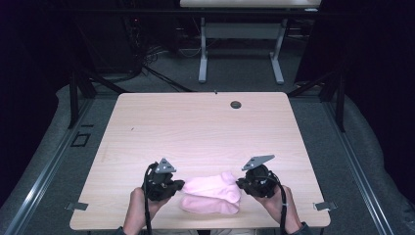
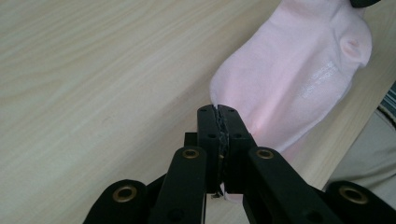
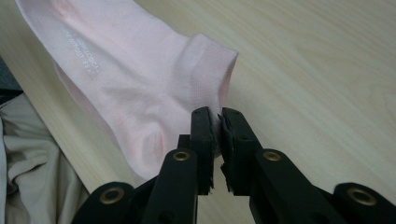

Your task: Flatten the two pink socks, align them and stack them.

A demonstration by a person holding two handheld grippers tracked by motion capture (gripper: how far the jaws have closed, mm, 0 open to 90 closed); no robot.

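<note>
Two tools clamp pink sock (image 1: 212, 194) on table (image 1: 195, 127): left tool (image 1: 177, 186) one end, right tool (image 1: 240, 183) other.

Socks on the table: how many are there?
2, it seems: one pink sock held between the left gripper and right gripper, another sock under it at the near edge.

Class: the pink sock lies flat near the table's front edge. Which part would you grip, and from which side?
Grip the sock by a thin end edge, coming in low from either side. It lies flat, so only edges fit between jaws. Both tools, left and right, pinch opposite ends this way.
</note>
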